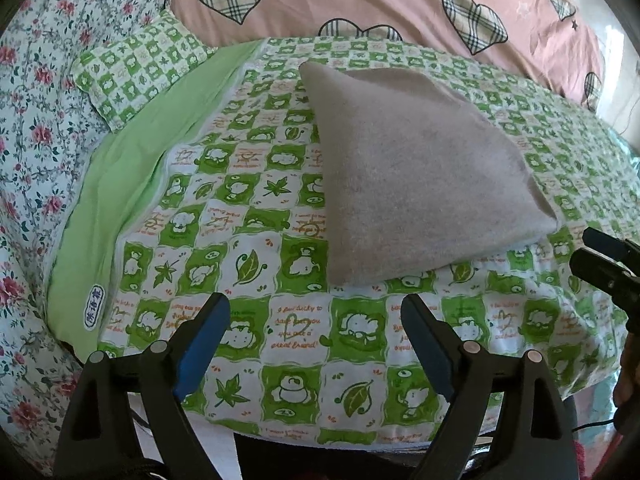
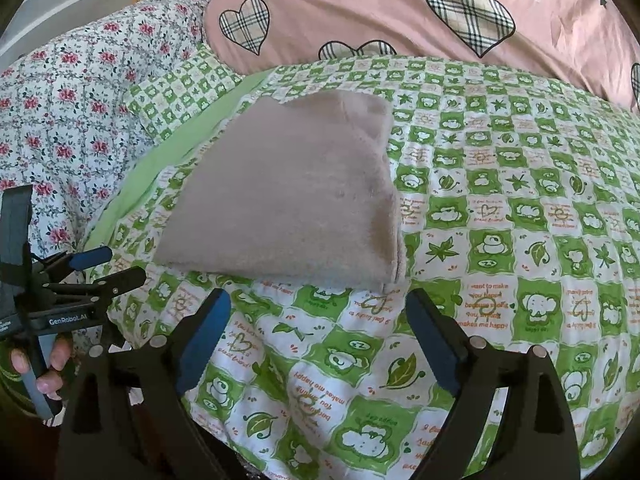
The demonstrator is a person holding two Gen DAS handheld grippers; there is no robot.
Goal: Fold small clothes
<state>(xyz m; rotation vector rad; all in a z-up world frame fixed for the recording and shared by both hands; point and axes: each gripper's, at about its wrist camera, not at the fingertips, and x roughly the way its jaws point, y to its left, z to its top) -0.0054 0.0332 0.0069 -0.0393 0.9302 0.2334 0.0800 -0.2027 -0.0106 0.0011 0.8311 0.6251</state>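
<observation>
A beige-grey folded garment (image 1: 416, 168) lies flat on the green-and-white checked bedcover (image 1: 248, 208); the right wrist view shows the garment (image 2: 296, 192) from its other side. My left gripper (image 1: 316, 312) hangs just short of the garment's near edge, jaws wide open with only bedcover between them. My right gripper (image 2: 320, 308) sits close to the garment's near right corner, open and holding nothing. The left gripper (image 2: 104, 264) also shows at the left of the right wrist view, held by a hand (image 2: 44, 364). The right gripper's fingers (image 1: 608, 256) reach in at the right edge of the left wrist view.
A pink duvet with plaid hearts (image 1: 380, 4) is bunched behind the bedcover. A floral sheet (image 1: 36, 120) covers the left side, with a small green checked pillow (image 1: 136, 68) on it. The bedcover's near edge (image 1: 320, 436) drops off just below my left gripper.
</observation>
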